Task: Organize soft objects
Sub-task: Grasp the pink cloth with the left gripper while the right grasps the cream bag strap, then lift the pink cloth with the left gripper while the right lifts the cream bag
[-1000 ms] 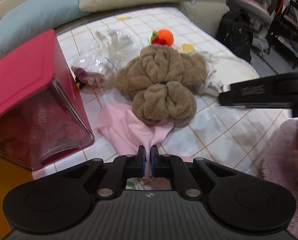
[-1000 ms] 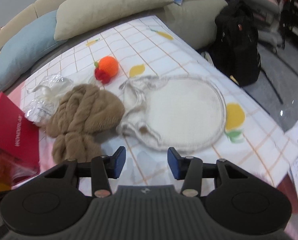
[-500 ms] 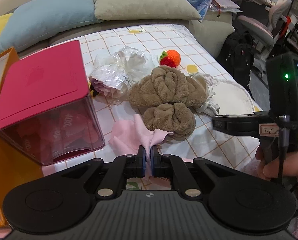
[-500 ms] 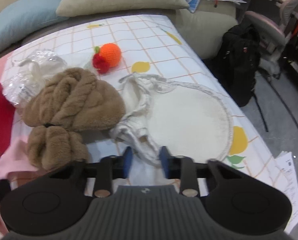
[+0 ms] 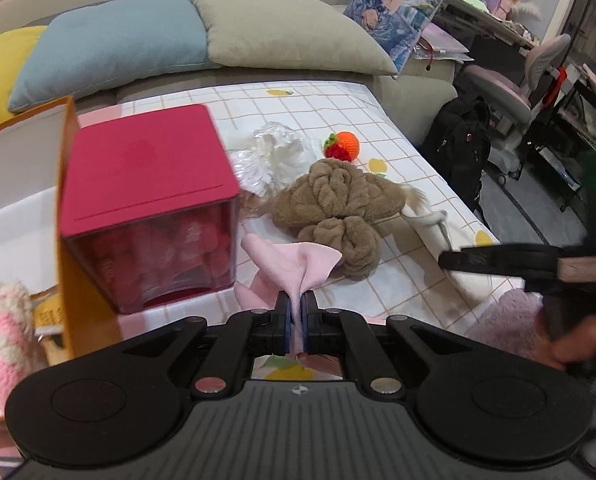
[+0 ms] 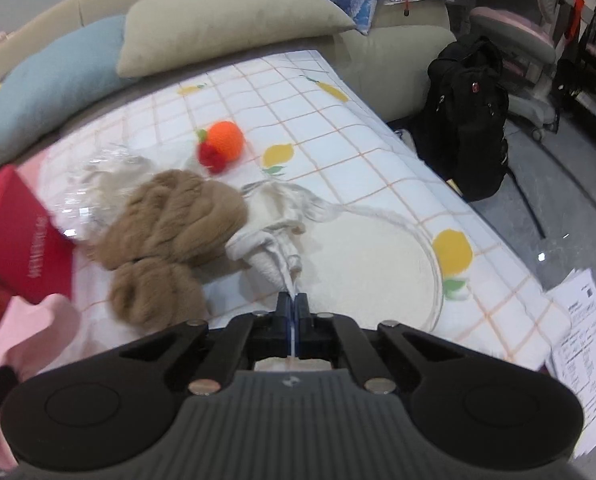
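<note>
My left gripper [image 5: 296,307] is shut on a pink cloth [image 5: 296,264], which rises bunched from the checked bedspread [image 5: 330,96]. Behind it lies a brown twisted towel [image 5: 338,200]. A cream round cloth bag [image 6: 362,256] lies right of the brown towel [image 6: 170,224], and my right gripper [image 6: 293,310] is shut on its gathered cord edge [image 6: 274,264], pulled up into a peak. An orange knitted fruit toy [image 6: 222,142] sits farther back. In the left wrist view my right gripper's fingers [image 5: 498,258] show at the right edge, over the cream bag [image 5: 434,236].
A red-lidded clear box [image 5: 150,204] stands left, beside an orange open box [image 5: 68,184]. Crumpled clear plastic [image 5: 270,156] lies behind the towel. Cushions [image 5: 282,32] line the back. A black backpack [image 6: 470,120] and papers [image 6: 582,352] are on the floor right of the bed.
My right gripper closed from wide open onto the cream bag's gathered edge and lifted it. My left gripper rose and drew back, pulling the pink cloth up.
</note>
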A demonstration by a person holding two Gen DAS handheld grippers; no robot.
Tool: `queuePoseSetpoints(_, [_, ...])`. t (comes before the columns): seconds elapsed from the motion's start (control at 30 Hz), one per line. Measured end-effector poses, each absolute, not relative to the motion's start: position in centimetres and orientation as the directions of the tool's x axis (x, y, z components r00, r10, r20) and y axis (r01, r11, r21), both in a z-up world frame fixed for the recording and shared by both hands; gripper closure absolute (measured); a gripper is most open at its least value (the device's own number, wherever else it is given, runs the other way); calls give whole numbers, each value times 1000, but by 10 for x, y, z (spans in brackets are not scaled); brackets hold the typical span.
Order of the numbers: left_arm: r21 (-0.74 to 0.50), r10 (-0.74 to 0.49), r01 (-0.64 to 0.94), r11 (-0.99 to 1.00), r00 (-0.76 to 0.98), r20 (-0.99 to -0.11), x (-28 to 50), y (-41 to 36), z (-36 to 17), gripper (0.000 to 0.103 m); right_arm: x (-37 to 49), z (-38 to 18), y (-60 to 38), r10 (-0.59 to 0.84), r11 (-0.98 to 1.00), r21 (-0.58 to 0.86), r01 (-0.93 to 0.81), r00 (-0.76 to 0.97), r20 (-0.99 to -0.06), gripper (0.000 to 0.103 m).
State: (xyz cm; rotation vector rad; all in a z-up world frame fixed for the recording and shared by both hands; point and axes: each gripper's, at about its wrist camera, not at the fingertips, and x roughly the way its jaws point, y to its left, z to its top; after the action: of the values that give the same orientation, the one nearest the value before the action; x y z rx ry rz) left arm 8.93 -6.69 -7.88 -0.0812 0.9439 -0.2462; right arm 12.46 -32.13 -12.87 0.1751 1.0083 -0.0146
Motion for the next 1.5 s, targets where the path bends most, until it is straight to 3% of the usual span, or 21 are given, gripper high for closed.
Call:
queuePoseSetpoints(0.27, [-216, -262, 148, 965, 534, -804, 75, -43, -91, 98, 79, -116, -267, 304, 951, 300, -82, 446, -842, 103])
queuePoseSetpoints(0.47, [-213, -246, 124, 969, 509, -825, 70, -33, -101, 98, 84, -130, -244, 313, 949, 266, -170, 399, -862, 103])
queuePoseSetpoints(0.57, [-220, -248, 115, 969, 509, -824, 70, -30, -102, 98, 85, -127, -247, 323, 946, 273, -177, 402, -857, 95])
queuePoseSetpoints(0.63, [-223, -249, 113, 968, 511, -822, 70, -29, -102, 98, 83, -120, -251, 320, 946, 260, -194, 423, -848, 69])
queuePoseSetpoints(0.67, [-225, -252, 115, 968, 512, -821, 71, -29, -102, 98, 82, -116, -253, 313, 948, 246, -203, 436, -844, 48])
queuePoseSetpoints(0.77, [-230, -257, 117, 966, 511, -820, 72, -29, -102, 98, 88, -113, -258, 286, 952, 196, -237, 446, -848, 32])
queuePoseSetpoints(0.8, [-231, -258, 116, 966, 509, -821, 72, -29, -104, 98, 93, -115, -259, 267, 954, 172, -246, 434, -860, 19])
queuePoseSetpoints(0.83, [-232, -258, 115, 966, 507, -822, 73, -29, -104, 98, 98, -118, -259, 244, 956, 143, -256, 424, -872, 13])
queuePoseSetpoints(0.93, [-230, -254, 111, 967, 503, -826, 73, -28, -106, 98, 113, -127, -260, 186, 954, 56, -296, 434, -882, 8])
queuePoseSetpoints(1.03, [-228, -249, 103, 968, 493, -834, 75, -29, -108, 98, 128, -139, -260, 207, 933, 58, -356, 397, -894, 5])
queuePoseSetpoints(1.3, [-225, -245, 101, 969, 473, -846, 81, -30, -114, 97, 147, -179, -247, 136, 913, 11, -407, 279, -951, 3])
queuePoseSetpoints(1.5, [-229, -249, 100, 968, 463, -850, 84, -29, -117, 97, 150, -181, -247, 148, 908, 16, -418, 285, -947, 4])
